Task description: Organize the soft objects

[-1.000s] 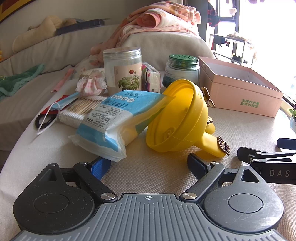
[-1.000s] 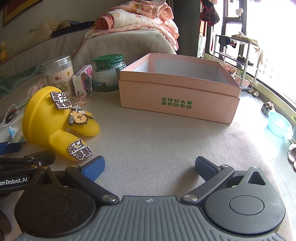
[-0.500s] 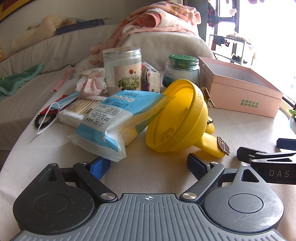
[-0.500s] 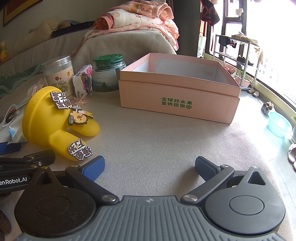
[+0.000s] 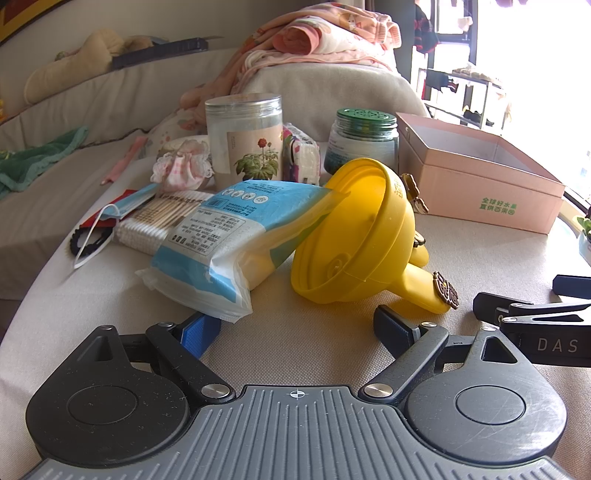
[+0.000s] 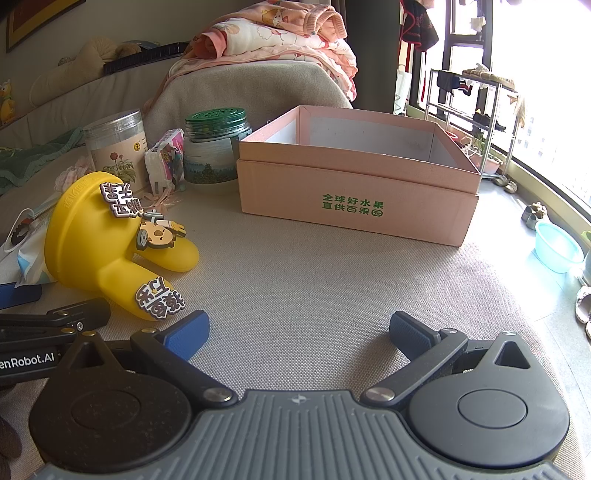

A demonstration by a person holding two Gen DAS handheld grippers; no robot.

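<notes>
Beige woven fabric covers the surface [image 6: 295,280] on which we rest both grippers, and the largest thing ahead of our right gripper [image 6: 298,329] is the pink cardboard box [image 6: 354,195], open at the top and standing well beyond the fingertips, slightly to the right. Behind it we see a heap of pink patterned blankets [image 6: 273,33] on a grey cushion. Ahead of our left gripper [image 5: 300,325] lies a blue and white soft pack [image 5: 225,236], its near corner just over the left fingertip and its far end tucked into the mouth of a yellow rubber hat-shaped toy [image 5: 354,240] that lies on its side just beyond the right fingertip. Farther out stand a clear jar with a flower label [image 5: 245,142] and a green-lidded jar [image 5: 364,138], with a small tissue pack [image 5: 301,155] between them. Left of the soft pack we see a packet of cotton swabs [image 5: 155,221], a face mask [image 5: 114,214] and a frilly pink cloth piece [image 5: 184,166]. Both our grippers stand wide apart, holding nothing
</notes>
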